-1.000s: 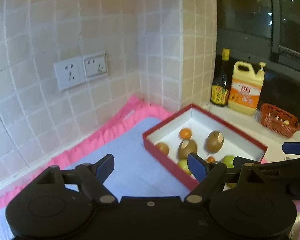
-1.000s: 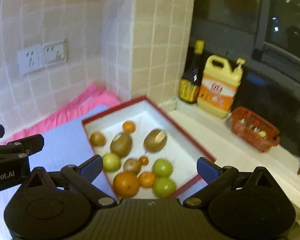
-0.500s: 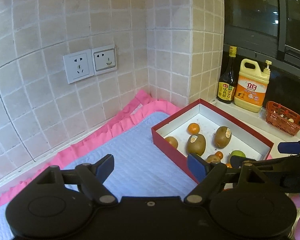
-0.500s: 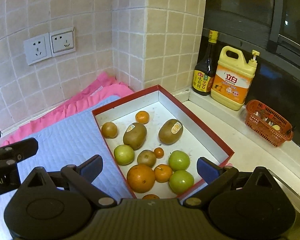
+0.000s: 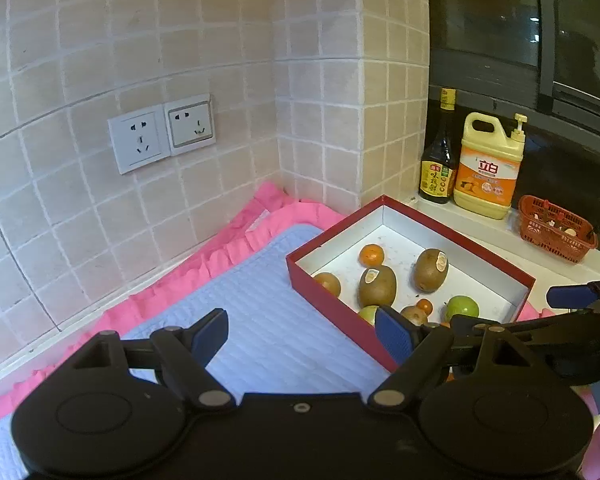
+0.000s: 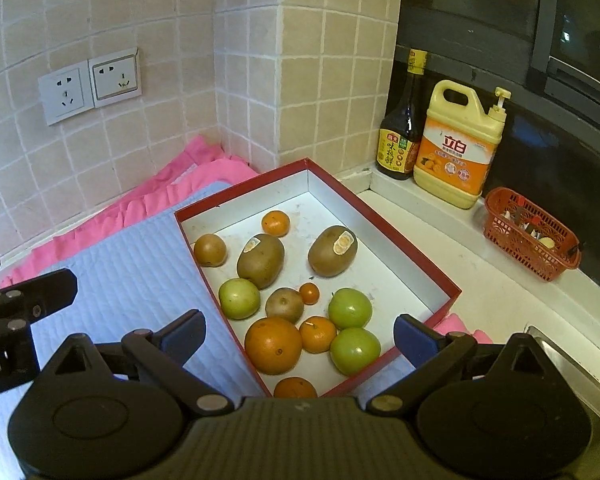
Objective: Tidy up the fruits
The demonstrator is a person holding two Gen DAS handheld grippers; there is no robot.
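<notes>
Beige-tiled walls met at a kitchen corner where a blue quilted mat point(image 6: 132, 264) with a pink frill covered the counter, and a red box point(image 6: 384, 216) with a white inside sat on the mat's right part, near a dark window. All the fruit in view lay loose inside that box: two stickered kiwis point(image 6: 260, 260) side by side toward the middle, three green apples point(image 6: 350, 307), a large orange point(image 6: 273, 345) near the front wall, several small tangerines point(image 6: 275, 223) and two round brown fruits point(image 6: 209, 249). Kinds were mixed rather than grouped, a state that would suit fruit gathered into one box as well as fruit awaiting sorting out of it; the frames did not settle which.

Both tools hung above the counter with nothing between their fingers. Right gripper point(image 6: 298, 330) was spread wide and aimed over the box's near end, apparently to keep the fruit in view and within reach. Left gripper point(image 5: 302, 332), equally wide, pointed over the bare mat beside the box's left wall, leaving that open cloth as a likely laying place.

On the ledge behind stood a soy sauce bottle point(image 6: 400, 136), a yellow detergent jug point(image 6: 458, 148) and a small red basket point(image 6: 530, 236), well apart from the box. Wall sockets point(image 6: 88, 86) showed at left.
</notes>
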